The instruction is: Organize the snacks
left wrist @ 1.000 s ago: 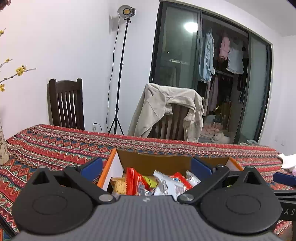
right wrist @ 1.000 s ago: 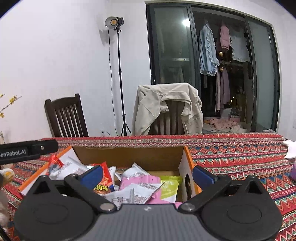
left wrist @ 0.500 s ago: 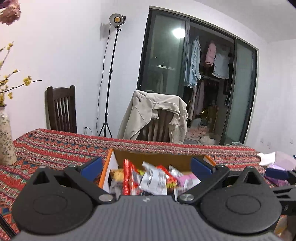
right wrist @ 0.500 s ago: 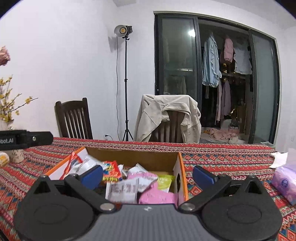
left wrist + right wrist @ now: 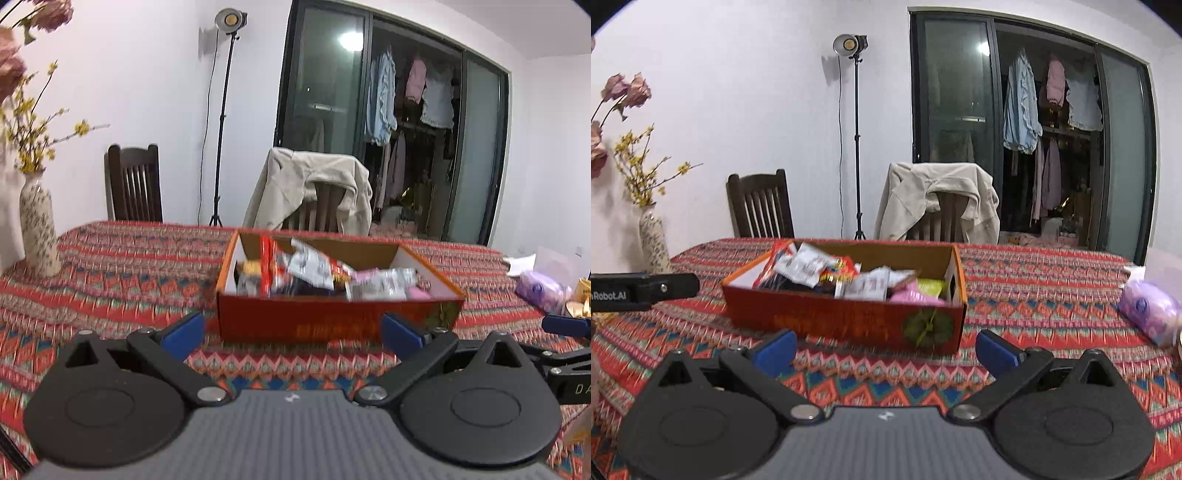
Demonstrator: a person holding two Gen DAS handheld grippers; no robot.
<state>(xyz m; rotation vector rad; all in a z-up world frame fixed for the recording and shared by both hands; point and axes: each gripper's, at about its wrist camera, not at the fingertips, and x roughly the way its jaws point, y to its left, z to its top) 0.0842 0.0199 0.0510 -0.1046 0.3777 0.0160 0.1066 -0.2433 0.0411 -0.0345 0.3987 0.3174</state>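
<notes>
Left wrist view: the left hand-held gripper (image 5: 291, 332) and the right hand-held gripper (image 5: 884, 345) both gape empty, short of the red cardboard box (image 5: 332, 321) of mixed snack packets (image 5: 314, 271) resting on the patterned red cloth-covered surface (image 5: 110, 273).

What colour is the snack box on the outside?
Red snack box with orange rim edges, clearest in the right wrist view.
</notes>
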